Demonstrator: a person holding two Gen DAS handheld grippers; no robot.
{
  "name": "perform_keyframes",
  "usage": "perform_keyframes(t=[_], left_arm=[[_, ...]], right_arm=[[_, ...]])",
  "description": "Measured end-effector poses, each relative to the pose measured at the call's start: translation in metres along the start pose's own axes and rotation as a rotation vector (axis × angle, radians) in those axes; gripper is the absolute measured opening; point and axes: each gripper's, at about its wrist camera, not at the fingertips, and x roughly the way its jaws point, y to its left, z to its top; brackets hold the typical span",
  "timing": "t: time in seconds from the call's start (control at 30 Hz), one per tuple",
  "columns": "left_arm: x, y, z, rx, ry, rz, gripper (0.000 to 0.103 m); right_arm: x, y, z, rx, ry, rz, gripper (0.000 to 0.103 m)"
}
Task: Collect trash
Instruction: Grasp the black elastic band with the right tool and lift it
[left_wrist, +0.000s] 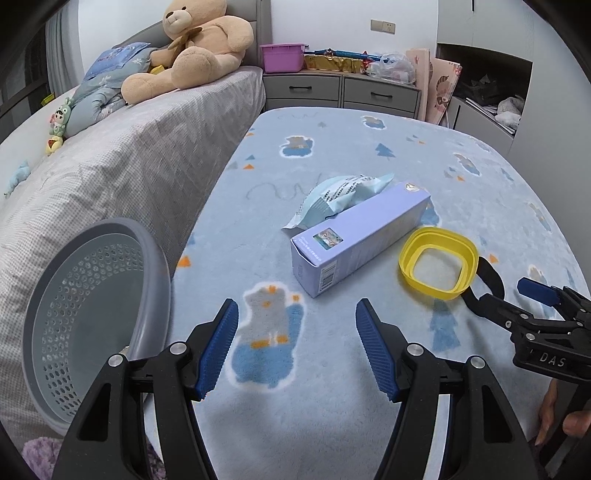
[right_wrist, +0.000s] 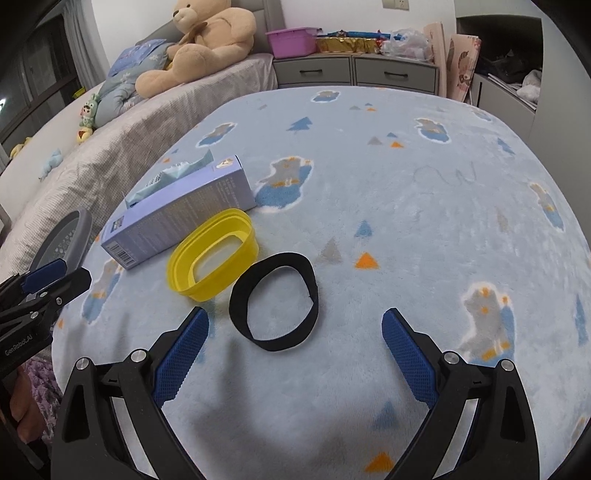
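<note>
Left tool (left_wrist: 297, 345): held wide apart, empty, basket (left_wrist: 92, 314) just left for drops.
Right tool (right_wrist: 295, 354): spread, nothing gripped, black band (right_wrist: 273, 301) lined up beside yellow ring (right_wrist: 212, 254).

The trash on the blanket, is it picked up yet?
Not yet. The gray basket looks empty where visible. Nothing is in hand: left gripper and right gripper are open. The purple box, blue wrapper, yellow ring and black band lie on the blanket.

Grey bed (left_wrist: 122, 158) with teddy bear (left_wrist: 192, 48), grey drawers (left_wrist: 340, 90), white wall (left_wrist: 325, 22)
</note>
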Motion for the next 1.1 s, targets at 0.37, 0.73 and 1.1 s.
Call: perform_keyframes(t=[0.37, 0.73, 1.1], left_arm=[[0.011, 0.001, 0.000, -0.012, 0.016, 0.001, 0.064], [0.013, -0.017, 0.000, 0.001, 0.026, -0.025, 0.063], [0.021, -0.062, 0.004, 0.060, 0.046, -0.078, 0.064]], right_arm=[[0.019, 0.012, 0.006, -0.071, 0.034, -0.106, 0.073], [0.007, -0.008, 0.002, 0.004, 0.017, -0.079, 0.019], [-0.010, -0.031, -0.001, 0.060, -0.020, -0.044, 0.014]])
